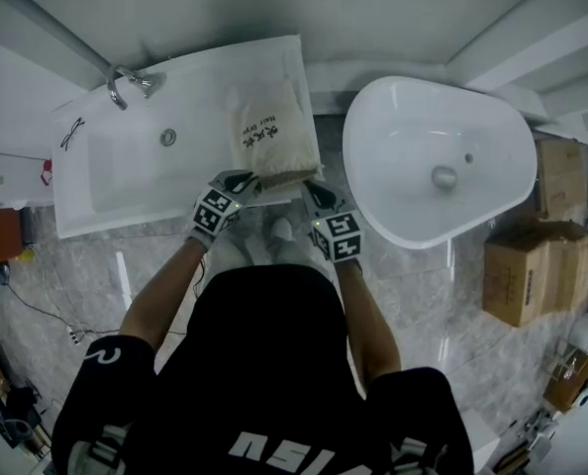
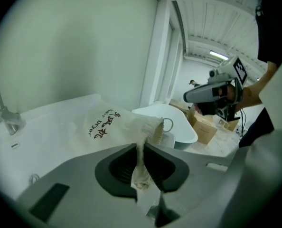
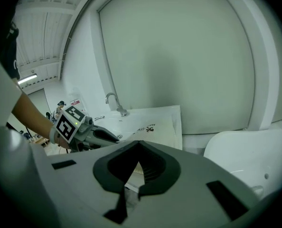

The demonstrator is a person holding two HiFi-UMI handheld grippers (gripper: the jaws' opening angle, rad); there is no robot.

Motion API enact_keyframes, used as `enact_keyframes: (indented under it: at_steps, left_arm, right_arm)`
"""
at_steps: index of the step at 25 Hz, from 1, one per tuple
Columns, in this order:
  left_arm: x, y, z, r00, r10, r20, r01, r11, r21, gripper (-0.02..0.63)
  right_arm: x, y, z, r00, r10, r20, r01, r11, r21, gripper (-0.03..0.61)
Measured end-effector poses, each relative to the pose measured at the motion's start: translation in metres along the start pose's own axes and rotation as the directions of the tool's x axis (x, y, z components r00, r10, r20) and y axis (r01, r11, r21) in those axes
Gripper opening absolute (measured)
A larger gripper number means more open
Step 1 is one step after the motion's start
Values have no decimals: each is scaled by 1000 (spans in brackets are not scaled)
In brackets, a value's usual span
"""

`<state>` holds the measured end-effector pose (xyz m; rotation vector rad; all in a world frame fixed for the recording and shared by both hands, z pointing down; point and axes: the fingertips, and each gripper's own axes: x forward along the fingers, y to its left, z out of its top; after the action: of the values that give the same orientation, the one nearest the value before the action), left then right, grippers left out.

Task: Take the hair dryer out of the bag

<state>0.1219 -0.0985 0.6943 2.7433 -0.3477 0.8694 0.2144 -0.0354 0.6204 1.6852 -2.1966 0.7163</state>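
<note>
Both my arms reach forward and slightly down from the shoulders, elbows bent, wrists close together at the near rim of the rectangular bathtub [image 1: 106, 191].

The left gripper [image 1: 243, 181] is clenched on a gathered fold of the cream drawstring bag [image 1: 272, 137]. In the left gripper view the cloth runs straight down between the two dark pads [image 2: 124, 167], which press on it from both sides. The right gripper [image 1: 314, 194] sits at the bag's near right corner with its jaws drawn fully together. I cannot tell whether a thin edge of cloth is caught in them.

The bag lies flat on the tub's right-hand deck, printed side up, its near end at the front rim between my two tools. The hair dryer itself is hidden in every view.

Just to the right stands an oval tub [image 1: 492, 142], leaving a narrow gap beside the bag. The faucet [image 1: 126, 82] is well apart at the far left. Cardboard boxes [image 1: 517, 275] crowd the floor further right.
</note>
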Motion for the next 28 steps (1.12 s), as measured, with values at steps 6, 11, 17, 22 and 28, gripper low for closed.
enact_keyframes:
  at_steps: [6,11,17,22,28]
  left_arm:
    - [-6,21,8,999,4,51,4,986,-168,44]
    - [-8,30,8,997,1,83,20,968,-251,44]
    - [-7,45,10,996,-24,90,46,967,-251,44]
    - [-4,60,11,994,-43,98,66,969,-236,44]
    - [-2,66,9,991,-95,89,112,971,-212,41]
  right_arm:
    - [42,13,-24,997,48,-54,-45,998,44,-5]
    - [82,24,-43,993,71,-96,-58,989,133,-3]
    - [131,37,-56,987,68,-149,-33,973,230,191]
    - [156,32,-64,986,13,-168,44,942,332,256]
    - [178,27,-73,978,-48,-202,128,906,404,277]
